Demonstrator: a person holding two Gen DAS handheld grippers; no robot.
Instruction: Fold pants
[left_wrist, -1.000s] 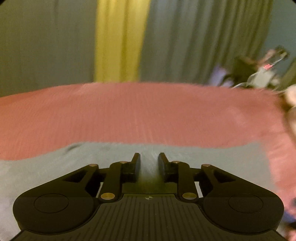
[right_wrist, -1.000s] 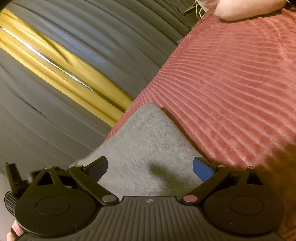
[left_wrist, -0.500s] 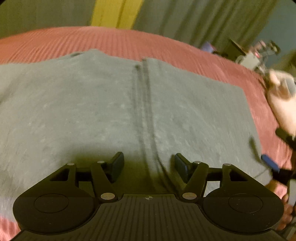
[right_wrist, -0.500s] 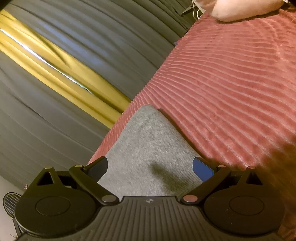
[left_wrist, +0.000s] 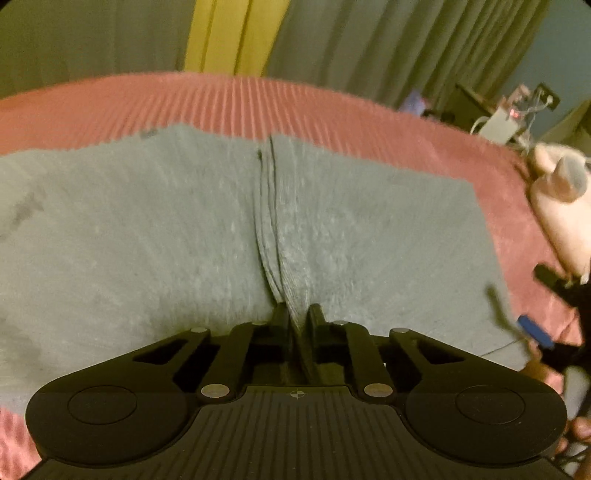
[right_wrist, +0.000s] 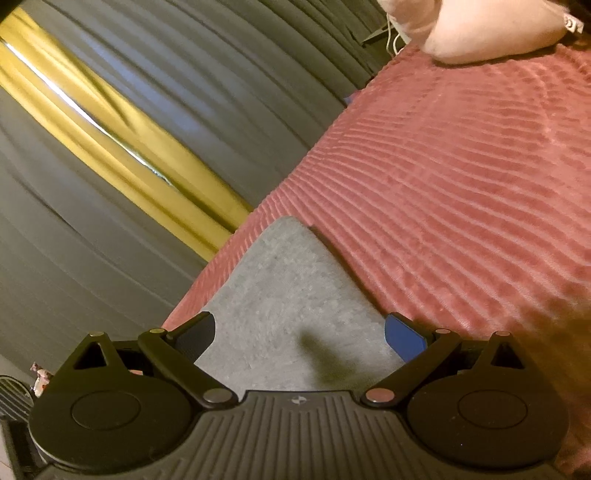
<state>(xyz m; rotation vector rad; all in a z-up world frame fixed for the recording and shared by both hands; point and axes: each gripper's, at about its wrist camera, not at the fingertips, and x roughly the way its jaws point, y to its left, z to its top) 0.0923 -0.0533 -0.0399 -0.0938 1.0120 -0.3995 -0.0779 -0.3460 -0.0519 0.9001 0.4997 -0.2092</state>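
Lying flat across my view, the grey pants (left_wrist: 155, 236) cover most of the near part of the ribbed red bedspread (left_wrist: 258, 99). Their far edge runs unevenly across the bedspread, with a wide red strip beyond it up to the grey curtains (left_wrist: 388, 48) and the yellow curtain panel (left_wrist: 225, 37). Their right edge slants down toward the right gripper (left_wrist: 517, 325), seen at the margin of the left view. A pale pillow (right_wrist: 480, 29) sits at the far right corner, well apart from the pants.

My left gripper (left_wrist: 297, 319) is low over the cloth at the near edge, pointing along the centre crease. Its jaws are drawn narrow and pinch a raised ridge of grey fabric between them.

My right gripper (right_wrist: 299, 332) is tilted, so the curtains run diagonally in its view. Its jaws stand wide, one finger (right_wrist: 195, 332) dark and the other blue, framing a corner of the pants (right_wrist: 291, 295). Nothing is clamped between them. Open red bedspread (right_wrist: 461, 184) lies to the right of that corner.
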